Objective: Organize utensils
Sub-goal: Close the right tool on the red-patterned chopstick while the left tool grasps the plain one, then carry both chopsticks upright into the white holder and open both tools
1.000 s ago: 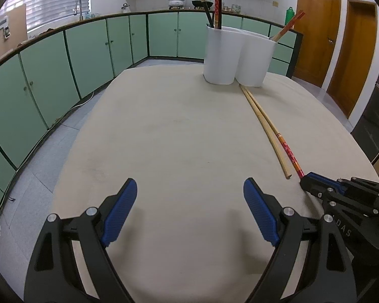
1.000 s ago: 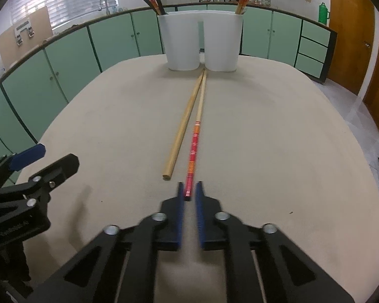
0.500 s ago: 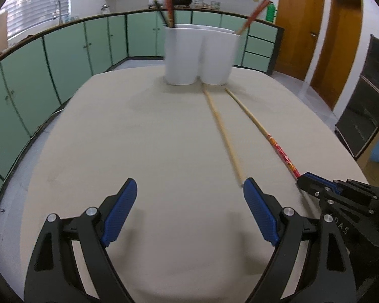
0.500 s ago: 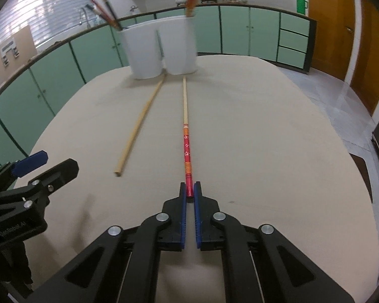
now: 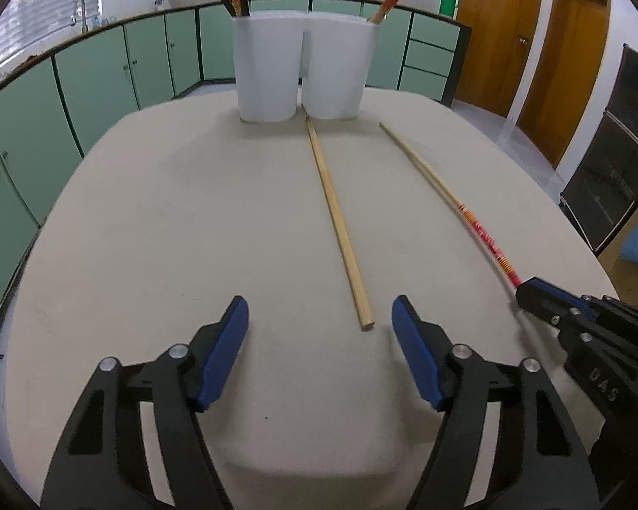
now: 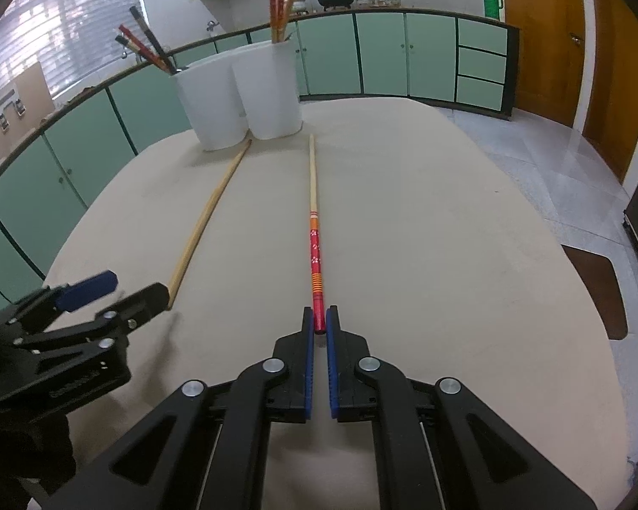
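Dragged apart from the plain wooden chopstick (image 5: pixel 340 221), the red-patterned chopstick (image 6: pixel 315 255), light, stiff and slick, lies on the table (image 5: pixel 170 212) pinched by its end in the right gripper (image 6: pixel 319 327), while the empty left gripper (image 5: pixel 319 318) is closing around the plain stick's near end.

A beige counter (image 5: pixel 170 212) carries two white holders (image 5: pixel 268 72), touching side by side at its far end. A plain wooden chopstick (image 5: pixel 338 221) lies on the surface, its far tip just beside the holders. Right of it, apart, rests a red-patterned chopstick (image 6: pixel 314 229), also pointing toward the holders.
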Available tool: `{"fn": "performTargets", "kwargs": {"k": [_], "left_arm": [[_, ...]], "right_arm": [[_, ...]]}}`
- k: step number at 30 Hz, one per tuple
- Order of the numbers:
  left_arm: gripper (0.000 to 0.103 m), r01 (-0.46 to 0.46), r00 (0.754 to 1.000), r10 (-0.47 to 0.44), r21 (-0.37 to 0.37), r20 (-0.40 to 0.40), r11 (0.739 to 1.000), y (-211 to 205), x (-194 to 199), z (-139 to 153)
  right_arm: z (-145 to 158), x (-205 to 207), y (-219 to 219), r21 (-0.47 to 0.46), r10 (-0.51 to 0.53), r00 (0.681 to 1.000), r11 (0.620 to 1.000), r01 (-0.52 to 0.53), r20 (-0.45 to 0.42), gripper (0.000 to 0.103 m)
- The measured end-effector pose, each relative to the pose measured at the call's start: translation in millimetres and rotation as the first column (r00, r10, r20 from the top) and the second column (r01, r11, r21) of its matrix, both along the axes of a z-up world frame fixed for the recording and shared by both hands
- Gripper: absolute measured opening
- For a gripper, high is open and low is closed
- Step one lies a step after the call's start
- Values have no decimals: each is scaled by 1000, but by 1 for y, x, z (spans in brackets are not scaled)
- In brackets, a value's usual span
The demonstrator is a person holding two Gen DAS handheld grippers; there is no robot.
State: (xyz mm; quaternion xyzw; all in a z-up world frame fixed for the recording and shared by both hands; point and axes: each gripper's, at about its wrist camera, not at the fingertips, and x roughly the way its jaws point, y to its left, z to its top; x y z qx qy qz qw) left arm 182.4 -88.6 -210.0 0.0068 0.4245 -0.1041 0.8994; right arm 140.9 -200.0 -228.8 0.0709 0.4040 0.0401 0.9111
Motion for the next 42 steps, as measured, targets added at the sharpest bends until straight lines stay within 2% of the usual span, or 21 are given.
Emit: {"fn": "performTargets", "kwargs": {"k": [6, 8, 11, 13, 16, 26, 33, 42], "left_arm": [[54, -7, 1000, 7, 4, -24, 1000, -6, 7, -3], [47, -5, 1000, 6, 12, -25, 1000, -9, 8, -3], [33, 1, 1000, 0, 22, -21, 1000, -11, 7, -2], [18, 0, 1000, 1, 21, -21, 1000, -12, 6, -1], [6, -19, 1000, 19, 35, -16, 999, -12, 6, -1], [6, -41, 999, 41, 21, 19, 999, -7, -4, 12], [6, -29, 995, 29, -7, 93, 1000, 0, -15, 47], [6, -20, 980, 30, -52, 198, 998, 17, -26, 98]], "right_arm": [[-1, 2, -5, 7, -1, 1000, 1000, 1, -1, 6], [-2, 3, -6, 13, -2, 1000, 1000, 2, -4, 6], [-2, 3, -7, 19, -3, 1000, 1000, 3, -7, 6], [-3, 3, -7, 22, -4, 1000, 1000, 4, -10, 6], [-3, 3, -8, 24, -5, 1000, 1000, 6, -10, 6], [4, -2, -9, -1, -8, 1000, 1000, 8, 19, 6], [24, -5, -9, -16, 2, 998, 1000, -1, 64, 6], [70, -9, -8, -43, 39, 987, 999, -33, 154, 6]]}}
